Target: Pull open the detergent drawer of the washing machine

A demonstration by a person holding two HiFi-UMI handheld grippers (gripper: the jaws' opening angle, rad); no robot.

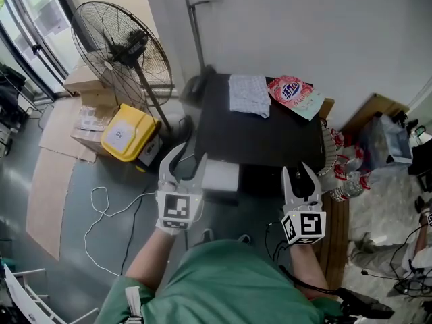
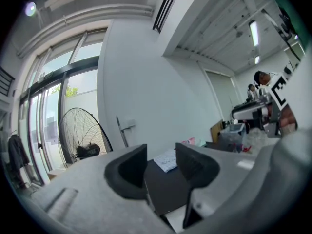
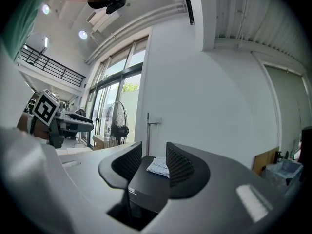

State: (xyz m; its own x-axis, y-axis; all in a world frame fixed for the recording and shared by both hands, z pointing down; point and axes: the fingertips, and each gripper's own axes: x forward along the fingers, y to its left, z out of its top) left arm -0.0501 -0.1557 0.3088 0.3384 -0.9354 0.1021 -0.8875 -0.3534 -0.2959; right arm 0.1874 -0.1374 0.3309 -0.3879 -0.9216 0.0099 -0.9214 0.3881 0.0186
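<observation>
Person: green sleeves at the bottom of the head view, one claw in each hand, both aimed at the machine ahead
Left claw [image 1: 189,155]: jaws spread with nothing between them; just beside the left edge of the white drawer, and whether it touches cannot be told
Right claw [image 1: 297,171]: jaws spread and empty, held before the machine's right half, apart from the drawer
Detergent drawer [image 1: 221,176]: white block jutting from the machine's front toward the person, on the machine's left side; it looks already slid out
Washing machine [image 1: 256,137]: dark and flat-topped, backed against a pale wall [image 1: 324,25]
Machine top: pale folded cloth [image 1: 249,94] at the back, with a red and white detergent bag [image 1: 290,90] just to its right
Floor [image 1: 74,248] to the left: loose white cable [image 1: 101,214], then a yellow container [image 1: 127,132], then a standing fan [image 1: 121,49] furthest off
Progress: the pull seems done or nearly so, since the drawer stands out from the front and neither claw grips it; whether it can slide further cannot be told, and what may remain is a last tug or drawing the claws away
</observation>
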